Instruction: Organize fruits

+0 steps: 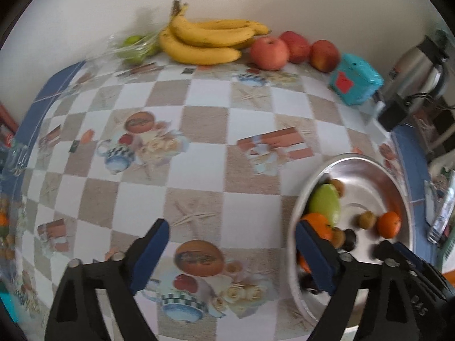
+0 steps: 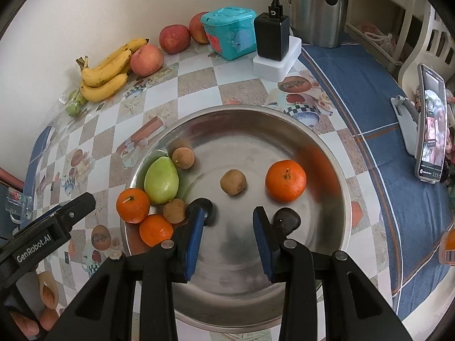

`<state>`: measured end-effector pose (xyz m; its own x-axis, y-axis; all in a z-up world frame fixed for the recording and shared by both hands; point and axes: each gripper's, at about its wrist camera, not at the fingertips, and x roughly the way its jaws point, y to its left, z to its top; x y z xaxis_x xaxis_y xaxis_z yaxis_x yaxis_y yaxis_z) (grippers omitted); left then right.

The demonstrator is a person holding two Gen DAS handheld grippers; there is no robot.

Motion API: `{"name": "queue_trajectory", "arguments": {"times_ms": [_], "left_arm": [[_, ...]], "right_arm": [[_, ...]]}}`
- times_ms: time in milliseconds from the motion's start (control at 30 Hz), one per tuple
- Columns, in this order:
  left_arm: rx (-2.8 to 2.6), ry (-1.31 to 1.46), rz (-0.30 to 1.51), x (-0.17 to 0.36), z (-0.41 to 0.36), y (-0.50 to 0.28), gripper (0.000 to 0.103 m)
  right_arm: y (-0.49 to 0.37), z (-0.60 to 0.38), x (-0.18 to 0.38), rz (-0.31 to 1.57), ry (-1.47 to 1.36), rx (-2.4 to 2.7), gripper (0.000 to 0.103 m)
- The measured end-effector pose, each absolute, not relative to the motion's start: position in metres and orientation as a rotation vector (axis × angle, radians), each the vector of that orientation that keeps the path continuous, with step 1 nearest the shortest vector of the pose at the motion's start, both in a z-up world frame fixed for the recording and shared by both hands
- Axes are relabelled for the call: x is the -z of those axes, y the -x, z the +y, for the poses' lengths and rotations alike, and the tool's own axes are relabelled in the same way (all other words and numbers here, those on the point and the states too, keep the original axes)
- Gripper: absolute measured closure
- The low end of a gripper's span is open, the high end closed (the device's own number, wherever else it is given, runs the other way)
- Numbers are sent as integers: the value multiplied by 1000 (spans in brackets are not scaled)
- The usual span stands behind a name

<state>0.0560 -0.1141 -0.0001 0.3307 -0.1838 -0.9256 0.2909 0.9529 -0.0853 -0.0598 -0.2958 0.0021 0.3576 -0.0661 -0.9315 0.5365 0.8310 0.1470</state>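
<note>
Three oranges (image 2: 285,181) lay in the metal bowl (image 2: 327,153) at the centre of the right wrist view: one alone on the right, two touching at the left rim. Beside those two were a green mango (image 2: 161,180), three small brown fruits (image 2: 233,182) and two dark round fruits (image 2: 287,219). The right gripper (image 2: 229,238) hovered over the near part of the bowl with its fingers released, grasping nothing. The left gripper (image 1: 233,253) was also spread wide and empty above the checked tablecloth (image 1: 199,130), the bowl at its lower right. At the upper part of the left wrist view a bunch of bananas (image 1: 207,39) and three red apples (image 1: 269,52) lay along the wall, near a turquoise box (image 1: 355,79).
</note>
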Motion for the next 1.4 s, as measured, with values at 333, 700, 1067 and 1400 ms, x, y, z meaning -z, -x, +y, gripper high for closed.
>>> {"name": "queue_trajectory", "arguments": {"times_ms": [333,700,1067,1400], "left_arm": [[202,-114,1201,17,-90,-54,0],[137,-171,1159,12,-77,-52,0],[52,-194,1143,6,-61,-43,0],[55,-167,1135,-6,-40,-27,0]], "right_arm": [[60,-292,1,1163,-463,407,42],[55,-285,2,1162,-411,408,32],[57,-272,0,1123,-359,413,11],[68,-254,-8,1088,-322,427,11]]}}
